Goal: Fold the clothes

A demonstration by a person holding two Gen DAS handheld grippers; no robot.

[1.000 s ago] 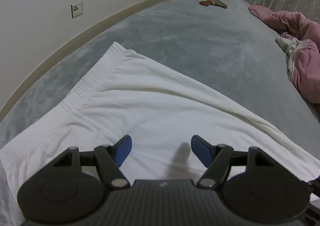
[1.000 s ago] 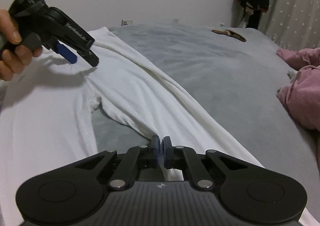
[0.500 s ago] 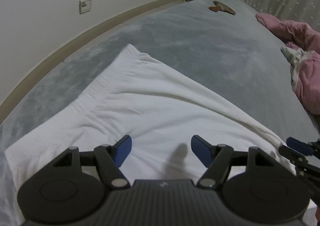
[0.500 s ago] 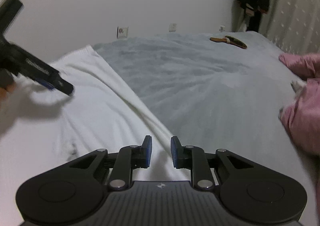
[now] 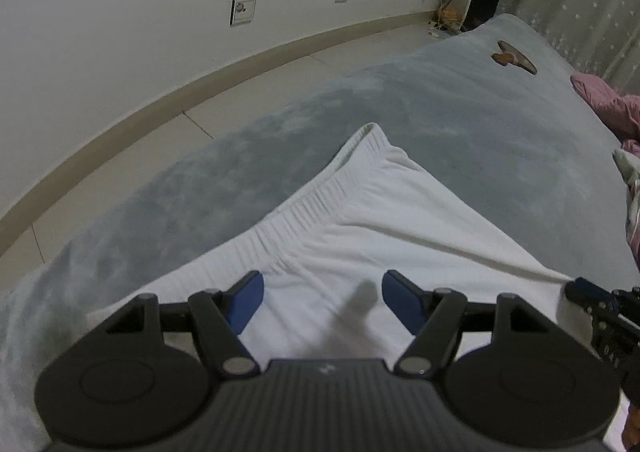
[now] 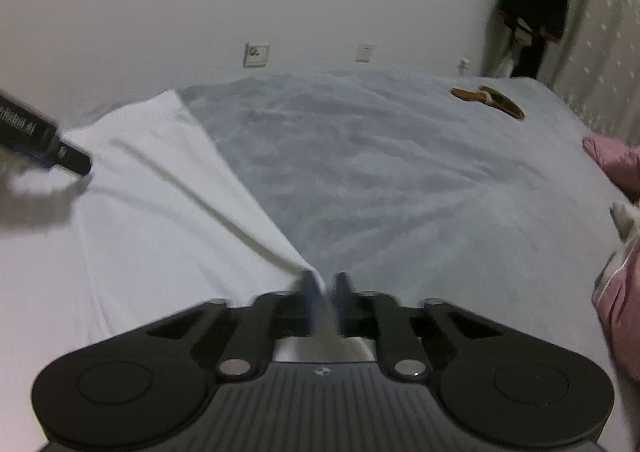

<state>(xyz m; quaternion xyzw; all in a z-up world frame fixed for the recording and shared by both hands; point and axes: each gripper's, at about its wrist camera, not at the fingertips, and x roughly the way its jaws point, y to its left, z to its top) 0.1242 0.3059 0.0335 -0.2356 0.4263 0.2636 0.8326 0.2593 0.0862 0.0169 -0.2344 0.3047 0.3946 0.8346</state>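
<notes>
in the left wrist view, at far left a white wall with a wall socket (image 5: 242, 10) runs across the upper frame, a beige skirting board (image 5: 168, 91) curving under it above pale floor tiles. below that lies the grey plush bed cover (image 5: 440, 119), which fills the middle of the frame. on it, at centre, the white garment (image 5: 384, 223) is spread flat, its ribbed hem running diagonally up to a corner at mid-frame. the left gripper (image 5: 322, 302) hangs over the cloth at lower centre with its blue pads spread wide and nothing between them. toward the upper right a brown object (image 5: 514, 57), too small to identify, rests on the cover well apart from the garment. at the right edge a crumpled pink garment (image 5: 608, 103) lies on the cover, and below it the right gripper pokes in at the cloth's edge.

in the right wrist view, the left gripper's finger enters at mid-left above the white garment (image 6: 140, 187). at lower centre the right gripper (image 6: 324, 284) has its jaws closing on a pulled-up fold of the white cloth's edge, which stretches taut away to the upper left. dark clothing (image 6: 536, 7) hangs in the upper right corner beside a dotted curtain (image 6: 608, 31).
</notes>
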